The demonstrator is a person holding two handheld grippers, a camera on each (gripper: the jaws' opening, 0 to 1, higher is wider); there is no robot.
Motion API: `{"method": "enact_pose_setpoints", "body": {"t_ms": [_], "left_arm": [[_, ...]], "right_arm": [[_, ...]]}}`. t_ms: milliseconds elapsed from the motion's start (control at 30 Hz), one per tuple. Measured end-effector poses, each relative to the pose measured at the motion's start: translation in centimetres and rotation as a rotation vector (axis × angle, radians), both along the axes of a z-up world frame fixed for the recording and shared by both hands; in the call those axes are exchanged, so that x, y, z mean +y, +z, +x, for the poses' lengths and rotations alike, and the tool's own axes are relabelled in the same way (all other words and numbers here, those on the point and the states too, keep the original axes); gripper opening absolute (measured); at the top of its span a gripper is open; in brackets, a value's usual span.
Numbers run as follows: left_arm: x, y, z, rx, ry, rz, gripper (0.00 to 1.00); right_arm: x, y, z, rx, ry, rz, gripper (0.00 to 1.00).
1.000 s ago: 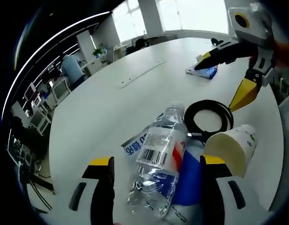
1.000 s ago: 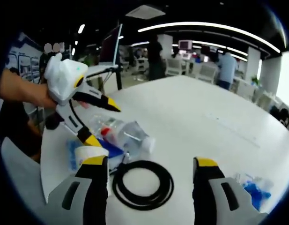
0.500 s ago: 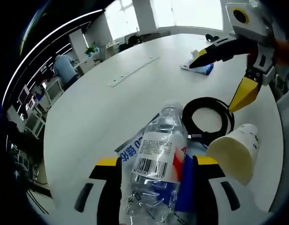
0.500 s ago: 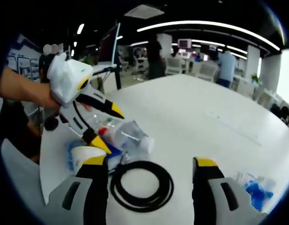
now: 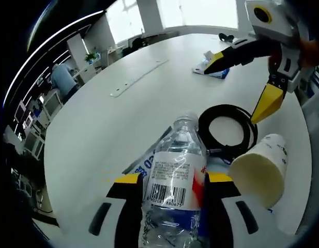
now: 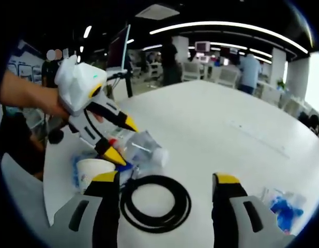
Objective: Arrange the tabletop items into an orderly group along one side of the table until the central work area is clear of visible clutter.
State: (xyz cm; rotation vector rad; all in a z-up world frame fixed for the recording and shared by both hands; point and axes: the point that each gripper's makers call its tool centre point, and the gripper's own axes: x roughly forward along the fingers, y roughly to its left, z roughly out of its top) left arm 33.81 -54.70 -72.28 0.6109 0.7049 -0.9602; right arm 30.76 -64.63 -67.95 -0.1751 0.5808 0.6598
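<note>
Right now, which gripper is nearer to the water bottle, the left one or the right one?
The left. The left gripper has its jaws on either side of the water bottle. The right gripper is apart from it, open over the black cable coil.

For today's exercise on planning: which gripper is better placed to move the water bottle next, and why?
Left. The left gripper has its jaws on either side of the water bottle; the right gripper hangs open over the black cable coil.

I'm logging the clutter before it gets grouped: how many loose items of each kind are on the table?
Water bottle: 1
Paper cup: 1
Black cable coil: 1
Blue-and-white packets: 2, one under the bottle, one far off
Total: 5
</note>
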Motion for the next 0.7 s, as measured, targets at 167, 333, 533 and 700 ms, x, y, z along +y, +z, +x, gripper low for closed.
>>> {"method": "enact_pose_setpoints", "body": {"t_ms": [167, 333, 533, 700], "left_arm": [[-0.3, -0.2, -0.04, -0.001, -0.049, 0.017, 0.45], [-0.58, -0.17, -0.17, -0.011, -0.11, 0.03, 0.43], [-0.57, -0.2, -0.25, 0.005, -0.127, 0.05, 0.41], [-0.61, 0.0, -0.39, -0.029, -0.145, 0.057, 0.39]], "right_arm": [[0.12, -0.05, -0.01, 0.003, 0.002, 0.001, 0.7], [0.11, -0.01, 0.14, 0.002, 0.002, 0.003, 0.7], [0.35, 0.15, 0.26, 0.002, 0.007, 0.004, 0.69], [0.67, 0.53, 0.45, -0.006, 0.016, 0.006, 0.66]]}}
